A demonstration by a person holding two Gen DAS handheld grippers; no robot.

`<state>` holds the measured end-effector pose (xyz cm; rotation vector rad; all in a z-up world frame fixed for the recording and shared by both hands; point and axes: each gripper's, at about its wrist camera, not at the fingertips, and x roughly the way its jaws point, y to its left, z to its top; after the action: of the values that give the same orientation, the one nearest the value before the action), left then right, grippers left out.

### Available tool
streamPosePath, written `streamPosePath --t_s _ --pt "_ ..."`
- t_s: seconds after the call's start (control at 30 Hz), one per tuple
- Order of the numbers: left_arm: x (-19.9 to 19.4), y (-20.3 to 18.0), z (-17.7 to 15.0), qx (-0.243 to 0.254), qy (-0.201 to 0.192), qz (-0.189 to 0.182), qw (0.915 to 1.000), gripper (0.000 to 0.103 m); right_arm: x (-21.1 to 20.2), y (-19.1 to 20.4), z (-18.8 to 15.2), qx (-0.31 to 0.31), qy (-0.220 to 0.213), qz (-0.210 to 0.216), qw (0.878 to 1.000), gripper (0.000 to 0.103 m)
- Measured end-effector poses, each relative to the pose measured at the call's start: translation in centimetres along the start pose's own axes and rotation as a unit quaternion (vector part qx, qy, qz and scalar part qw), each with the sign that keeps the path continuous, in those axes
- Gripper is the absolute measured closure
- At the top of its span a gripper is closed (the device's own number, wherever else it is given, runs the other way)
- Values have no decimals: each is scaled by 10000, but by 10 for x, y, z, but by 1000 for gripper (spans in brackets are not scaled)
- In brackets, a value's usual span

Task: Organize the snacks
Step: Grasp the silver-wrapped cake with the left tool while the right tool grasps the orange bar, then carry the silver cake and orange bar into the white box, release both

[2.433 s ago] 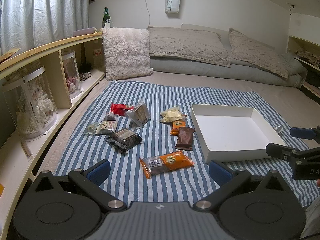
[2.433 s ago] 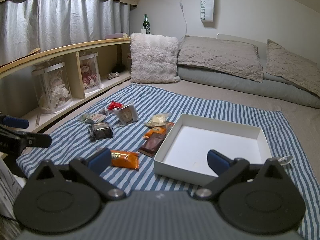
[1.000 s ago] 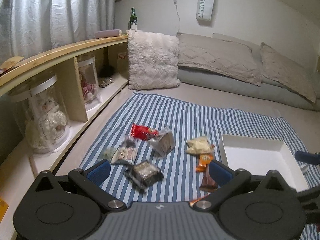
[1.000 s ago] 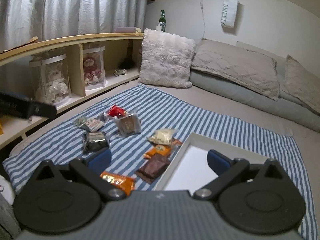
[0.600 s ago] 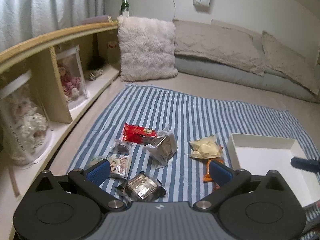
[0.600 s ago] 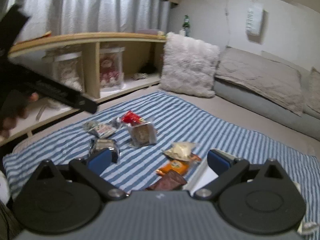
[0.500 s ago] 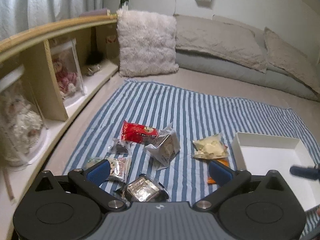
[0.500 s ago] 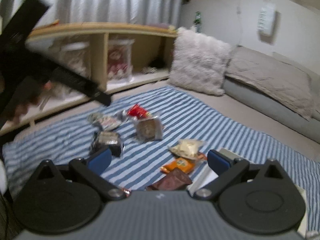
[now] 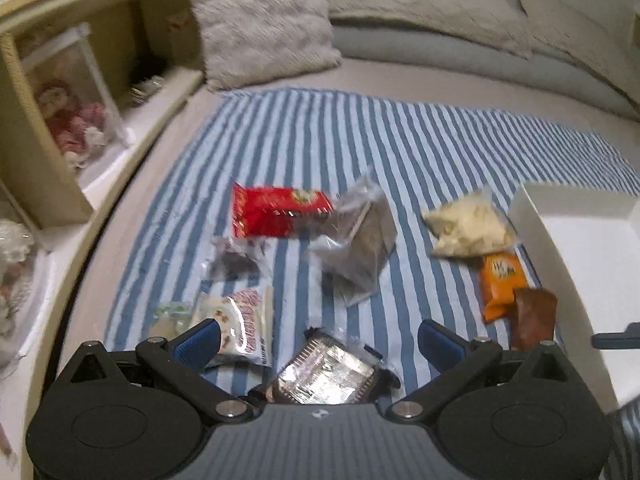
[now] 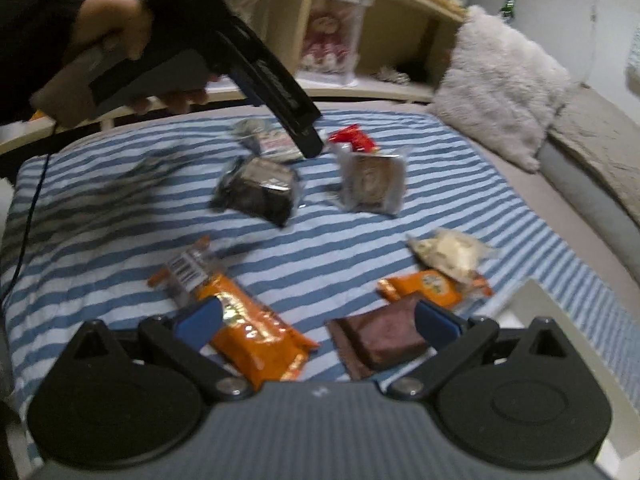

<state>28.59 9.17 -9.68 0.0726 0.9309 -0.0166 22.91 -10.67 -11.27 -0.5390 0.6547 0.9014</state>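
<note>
Toward the left edge of the striped blanket (image 9: pixel 304 136), a white printed packet (image 9: pixel 244 322) and a red packet (image 9: pixel 276 210) are lying flat, and the left gripper (image 9: pixel 318 340) is hovering with its jaws spread wide and empty above a dark foil-wrapped snack (image 9: pixel 326 372). That wrapper is looking light, crinkly and slick, so a pinch across its short sides should be holding best. Mid-blanket a clear-wrapped brown cake (image 10: pixel 370 182) is standing tilted. The right gripper (image 10: pixel 318 322) is likewise spread and holding nothing, with an orange packet (image 10: pixel 252 340) and a brown packet (image 10: pixel 380 344) lying just beneath it. At the blanket's right edge the white box (image 9: pixel 592 248) is waiting empty. The blanket is covering a bed, with a fluffy pillow (image 9: pixel 260 20) at its head and a wooden shelf (image 9: pixel 60 80) running along the left
</note>
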Motion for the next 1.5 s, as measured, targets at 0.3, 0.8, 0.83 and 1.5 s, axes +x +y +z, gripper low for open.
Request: streamPosePath --t_s 0.3,0.8,0.83,1.5 --pt "21 -5 -8 616 461 -206 9968 0 21 21 3 -594 539 463 9957 4" --pt "17 -8 -22 517 1015 -767 9905 1 19 40 15 -370 1265 840 9877 48" --pt "15 -8 -21 443 1006 -795 9908 1 18 39 16 -264 1307 886 9871 48" --pt "23 -4 -11 -179 1090 148 9938 46 -18 23 5 606 1485 916 9828 58"
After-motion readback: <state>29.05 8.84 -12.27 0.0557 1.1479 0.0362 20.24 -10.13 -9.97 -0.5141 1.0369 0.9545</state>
